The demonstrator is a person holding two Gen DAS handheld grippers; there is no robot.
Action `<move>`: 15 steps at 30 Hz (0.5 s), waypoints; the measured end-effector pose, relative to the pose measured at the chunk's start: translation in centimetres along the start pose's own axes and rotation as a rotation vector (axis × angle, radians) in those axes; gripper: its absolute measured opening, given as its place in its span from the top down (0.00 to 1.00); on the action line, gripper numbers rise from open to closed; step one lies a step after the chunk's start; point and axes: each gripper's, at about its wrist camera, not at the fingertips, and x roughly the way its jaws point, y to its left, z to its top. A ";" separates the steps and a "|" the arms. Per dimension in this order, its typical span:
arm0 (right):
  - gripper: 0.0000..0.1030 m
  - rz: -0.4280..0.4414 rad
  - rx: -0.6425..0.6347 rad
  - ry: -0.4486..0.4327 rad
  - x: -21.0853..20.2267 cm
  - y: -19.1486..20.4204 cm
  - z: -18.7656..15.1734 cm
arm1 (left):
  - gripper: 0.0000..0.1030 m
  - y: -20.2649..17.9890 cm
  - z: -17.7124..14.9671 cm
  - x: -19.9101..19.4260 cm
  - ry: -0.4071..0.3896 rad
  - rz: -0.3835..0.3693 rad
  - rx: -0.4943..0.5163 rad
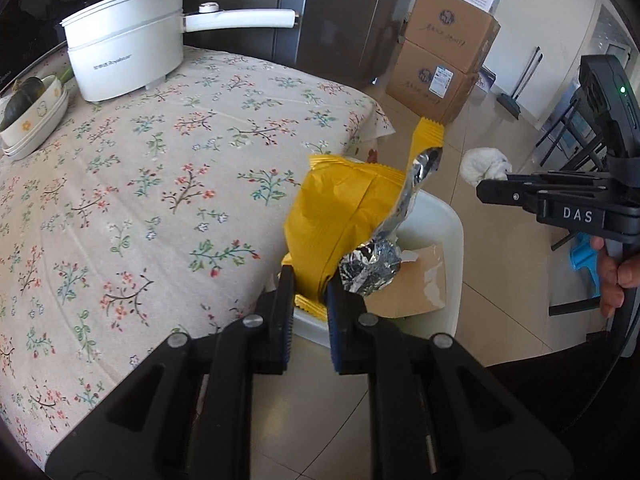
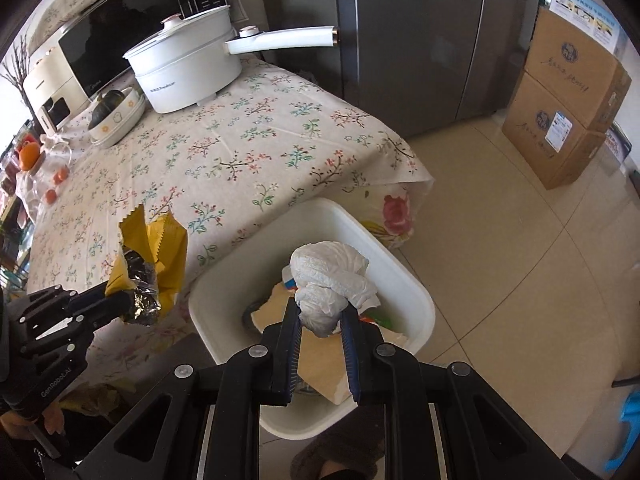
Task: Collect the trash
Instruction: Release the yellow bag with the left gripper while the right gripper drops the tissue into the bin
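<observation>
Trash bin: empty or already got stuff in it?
Not empty. The white trash bin on the floor already holds cardboard and other scraps, seen below the wadded tissue in the right gripper.

The white plastic trash bin point(image 2: 416, 300) is partly hidden: the black right gripper point(image 2: 320, 320) and the crumpled white paper towel point(image 2: 332, 280) cover much of what lies inside. In the left wrist view the torn yellow foil snack bag point(image 1: 336, 220) blocks the bin's near side. The brown cardboard sheet point(image 1: 416, 284) in the bin shows only in part. The writing on the stacked brown cardboard boxes point(image 2: 568, 92) is too small to read. The black microwave oven point(image 2: 132, 20) is cut off at the top edge.
</observation>
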 end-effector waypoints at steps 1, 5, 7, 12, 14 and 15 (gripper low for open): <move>0.81 -0.003 0.004 0.004 0.1 -0.3 -0.1 | 0.84 -0.3 0.0 0.4 0.005 -0.005 0.007; 0.81 -0.017 0.019 0.017 0.2 -1.3 -0.6 | 0.84 -1.6 -0.2 2.2 0.011 -0.009 0.056; 0.81 -0.020 0.027 0.023 0.3 -1.7 -0.7 | 0.84 -1.9 -0.1 3.1 0.020 -0.008 0.068; 0.81 -0.020 0.032 0.026 0.4 -1.8 -0.7 | 0.84 -2.1 0.2 4.3 0.032 0.000 0.080; 0.81 -0.021 0.032 0.026 0.4 -1.7 -0.7 | 0.83 -2.0 0.3 4.5 0.030 0.005 0.078; 0.81 -0.021 0.031 0.025 0.4 -1.7 -0.6 | 0.83 -1.9 0.3 4.5 0.028 0.007 0.079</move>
